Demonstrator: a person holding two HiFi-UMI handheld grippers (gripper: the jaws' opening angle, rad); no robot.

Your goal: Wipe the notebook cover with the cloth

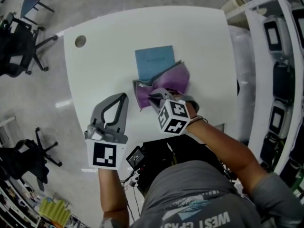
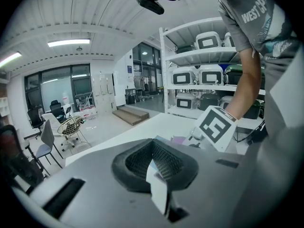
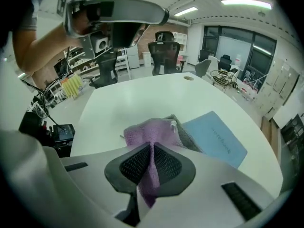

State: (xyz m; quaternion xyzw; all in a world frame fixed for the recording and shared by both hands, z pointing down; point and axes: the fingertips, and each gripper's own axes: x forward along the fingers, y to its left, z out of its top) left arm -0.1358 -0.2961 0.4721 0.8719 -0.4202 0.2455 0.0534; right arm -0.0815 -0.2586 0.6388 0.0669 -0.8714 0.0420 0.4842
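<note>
A light blue notebook point(image 1: 153, 61) lies closed on the white table point(image 1: 104, 65); it also shows in the right gripper view point(image 3: 216, 139). A purple and grey cloth point(image 1: 165, 83) lies bunched over the notebook's near edge. My right gripper point(image 1: 153, 98) is shut on the cloth's near left part, and purple fabric point(image 3: 151, 141) is pinched between its jaws. My left gripper point(image 1: 123, 97) hovers to the left of the cloth, apart from it, shut on nothing point(image 2: 156, 175).
The table has a round cable hole point(image 1: 80, 41) at its far left. Black office chairs point(image 1: 19, 46) stand on the floor to the left. White shelving with boxes point(image 1: 280, 80) lines the right side. A small black device point(image 1: 136, 157) hangs by the near table edge.
</note>
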